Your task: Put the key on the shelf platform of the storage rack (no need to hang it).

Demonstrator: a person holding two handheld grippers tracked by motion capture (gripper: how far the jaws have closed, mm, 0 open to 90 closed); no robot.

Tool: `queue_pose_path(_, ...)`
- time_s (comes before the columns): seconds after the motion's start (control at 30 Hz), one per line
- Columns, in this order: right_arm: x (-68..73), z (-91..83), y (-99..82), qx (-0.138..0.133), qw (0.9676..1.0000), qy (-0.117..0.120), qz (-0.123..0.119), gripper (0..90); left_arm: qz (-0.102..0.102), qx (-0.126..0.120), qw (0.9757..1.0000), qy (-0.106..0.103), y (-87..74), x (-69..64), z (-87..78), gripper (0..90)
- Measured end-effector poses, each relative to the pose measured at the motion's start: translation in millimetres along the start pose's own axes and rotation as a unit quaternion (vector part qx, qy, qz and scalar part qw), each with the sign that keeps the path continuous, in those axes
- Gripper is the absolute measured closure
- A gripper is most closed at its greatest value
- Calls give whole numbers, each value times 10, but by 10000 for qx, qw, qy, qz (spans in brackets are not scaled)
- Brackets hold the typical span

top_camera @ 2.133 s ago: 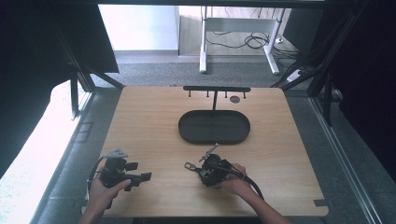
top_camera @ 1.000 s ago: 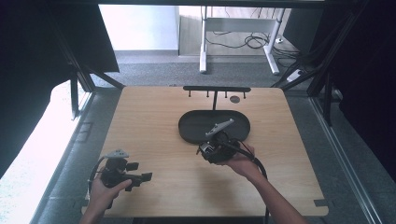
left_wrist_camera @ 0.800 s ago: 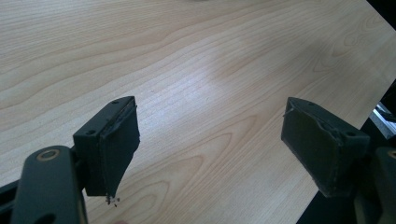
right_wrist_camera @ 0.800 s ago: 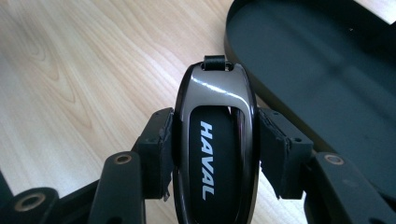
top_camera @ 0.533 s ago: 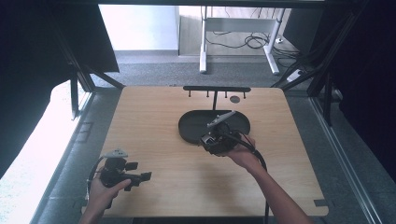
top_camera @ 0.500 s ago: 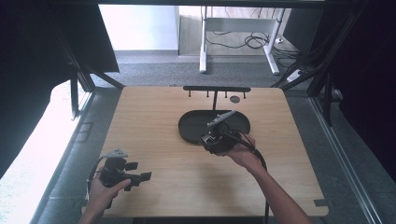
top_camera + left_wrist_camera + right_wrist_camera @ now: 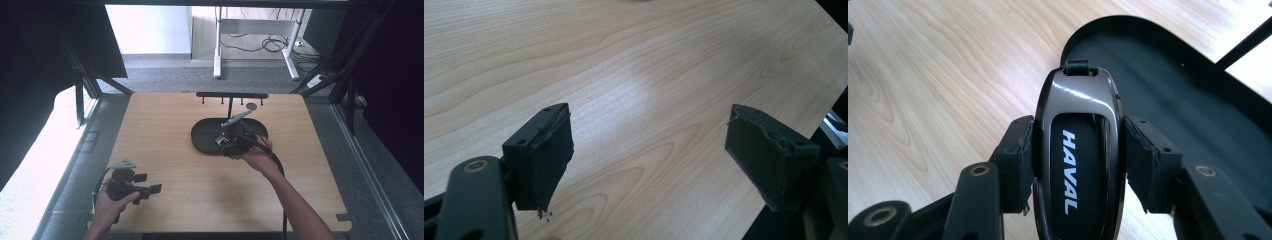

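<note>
A glossy dark key fob (image 7: pixel 1080 150) with white HAVAL lettering stands upright between the pads of my right gripper (image 7: pixel 1078 145), which is shut on its sides. In the high view my right gripper (image 7: pixel 231 141) hangs over the front part of a black oval tray (image 7: pixel 200 142). The fob's loop end points toward the tray's (image 7: pixel 1168 65) floor. My left gripper (image 7: pixel 147 182) rests near the table's front left corner. In its own view the left gripper (image 7: pixel 649 150) is open, with bare wood between the pads.
A black rack with small hooks (image 7: pixel 231 95) stands at the table's back edge, its post rising just behind the tray. The light wooden tabletop (image 7: pixel 165 125) lies bare around both hands. A cable trails from the right gripper along the forearm.
My right gripper has carried the key fob from the table's front middle away toward the tray, rising a little. The left gripper has stayed where it was.
</note>
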State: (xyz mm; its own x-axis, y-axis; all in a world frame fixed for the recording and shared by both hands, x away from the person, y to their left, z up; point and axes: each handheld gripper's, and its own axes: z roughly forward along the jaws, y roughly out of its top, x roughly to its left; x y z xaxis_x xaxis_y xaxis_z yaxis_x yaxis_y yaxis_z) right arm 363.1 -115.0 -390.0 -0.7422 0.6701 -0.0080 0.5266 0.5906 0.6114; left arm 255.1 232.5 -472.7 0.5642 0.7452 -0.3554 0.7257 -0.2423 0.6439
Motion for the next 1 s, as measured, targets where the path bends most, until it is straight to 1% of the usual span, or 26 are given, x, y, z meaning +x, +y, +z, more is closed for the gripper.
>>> queue_pose_path(0.13,-32,9,53,-51,10000,-56,26,493,-10,-1,10000,0,0,-2,0,196)
queue_pose_path(0.27,-53,27,93,-87,9999,-60,34,493,-11,-2,10000,0,0,-1,-1,196)
queue_pose_path(0.37,-74,40,122,-81,9999,-101,48,493,-10,-5,10000,0,0,1,-1,196)
queue_pose_path(0.63,-135,79,167,-91,9998,-125,118,493,1,5,10000,-3,1,1,2,195)
queue_pose_path(0.67,-163,92,172,-78,9997,-146,158,493,3,7,10000,-7,1,0,4,196)
queue_pose_path(0.73,-173,97,172,-79,9997,-162,158,493,3,7,10000,-6,2,0,4,195)
queue_pose_path(0.8,-213,111,175,-79,9995,-186,251,493,-1,6,10000,-5,2,1,4,195)
queue_pose_path(1.0,-290,137,193,-50,9992,-231,320,493,1,8,10000,-5,2,-1,8,195)
